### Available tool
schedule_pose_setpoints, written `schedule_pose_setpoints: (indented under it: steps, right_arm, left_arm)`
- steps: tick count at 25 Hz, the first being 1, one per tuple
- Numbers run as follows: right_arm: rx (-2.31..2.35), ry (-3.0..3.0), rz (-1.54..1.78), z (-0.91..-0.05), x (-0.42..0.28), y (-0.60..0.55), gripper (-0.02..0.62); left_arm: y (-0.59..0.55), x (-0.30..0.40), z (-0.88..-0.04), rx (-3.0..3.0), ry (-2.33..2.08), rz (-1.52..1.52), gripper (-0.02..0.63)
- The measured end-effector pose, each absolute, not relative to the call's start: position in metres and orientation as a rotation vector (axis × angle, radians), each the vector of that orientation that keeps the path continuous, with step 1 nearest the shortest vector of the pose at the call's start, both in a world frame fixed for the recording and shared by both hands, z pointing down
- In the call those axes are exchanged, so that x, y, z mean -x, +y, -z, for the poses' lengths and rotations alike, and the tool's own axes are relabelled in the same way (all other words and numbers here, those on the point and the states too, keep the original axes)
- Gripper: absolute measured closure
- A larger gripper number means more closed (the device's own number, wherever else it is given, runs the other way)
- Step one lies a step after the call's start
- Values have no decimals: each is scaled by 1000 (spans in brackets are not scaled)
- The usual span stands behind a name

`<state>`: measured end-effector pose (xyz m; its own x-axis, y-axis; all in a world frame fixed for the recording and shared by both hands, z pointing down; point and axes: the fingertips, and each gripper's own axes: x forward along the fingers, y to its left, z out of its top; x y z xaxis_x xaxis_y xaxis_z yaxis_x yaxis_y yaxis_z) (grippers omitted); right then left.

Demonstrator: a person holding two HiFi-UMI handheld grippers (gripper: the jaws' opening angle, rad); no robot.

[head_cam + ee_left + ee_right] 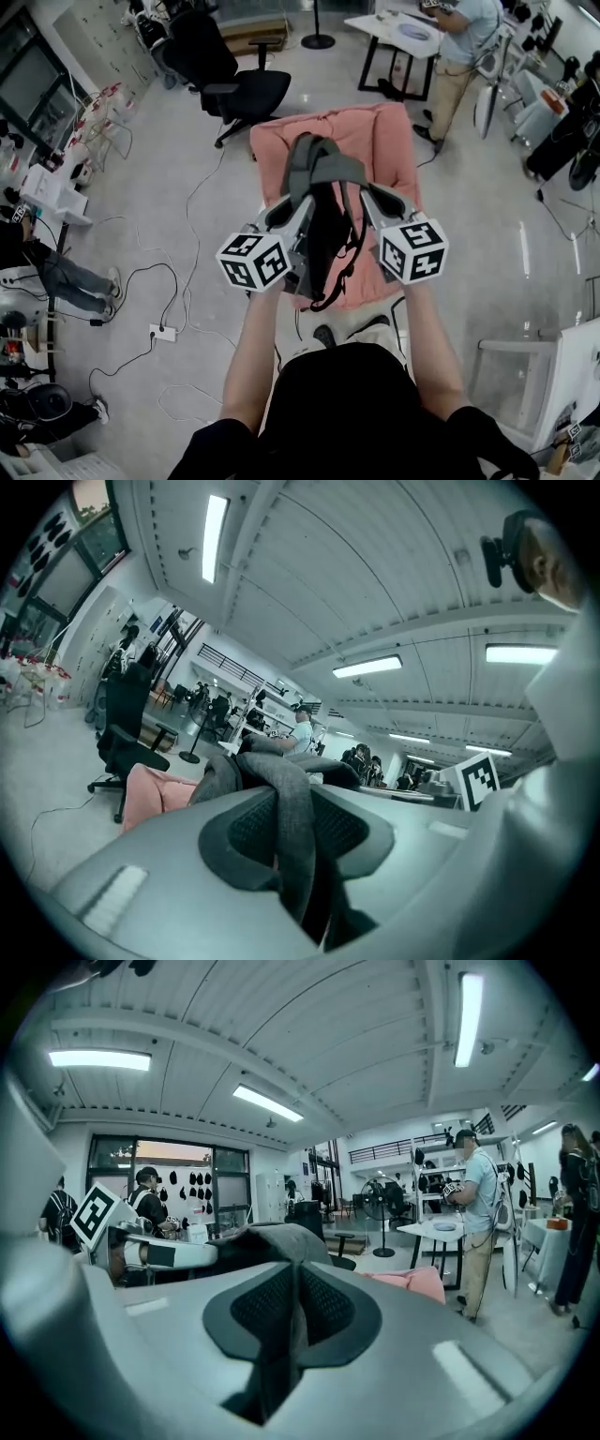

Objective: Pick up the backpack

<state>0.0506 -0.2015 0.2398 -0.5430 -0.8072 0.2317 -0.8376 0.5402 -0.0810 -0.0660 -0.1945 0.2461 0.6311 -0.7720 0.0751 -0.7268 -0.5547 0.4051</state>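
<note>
The backpack [325, 246] is dark with grey shoulder straps [319, 169]. It hangs in the air in front of a pink padded seat [380, 131]. My left gripper [298, 204] is shut on the left grey strap [292, 827], which runs down between its pads. My right gripper [367, 195] is shut on the other grey strap [291, 1326], pinched thin between its pads. The two grippers are side by side, both pointing about level, with the straps bunched together above them. The pack's dark body hangs below and between the marker cubes.
A black office chair [234, 80] stands behind the pink seat at the left. A person [464, 47] stands at a white table [403, 33] at the back. Cables [159, 281] and a power strip [161, 333] lie on the floor at the left. A white table [562, 375] is at the lower right.
</note>
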Motion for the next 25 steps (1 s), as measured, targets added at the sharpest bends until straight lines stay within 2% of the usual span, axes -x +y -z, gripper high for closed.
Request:
schedule_pose_setpoints:
  steps: [13,25]
  right_arm:
    - [-1380,-2679,-110,-174,-32,-207,558]
    - [-1365,-2706,-59,-155,-15,-218,558]
  left_arm:
    - [-208,91,-164,-2543,-1273,242,520]
    - [-222,111,-132,-2580,-1334,266,520]
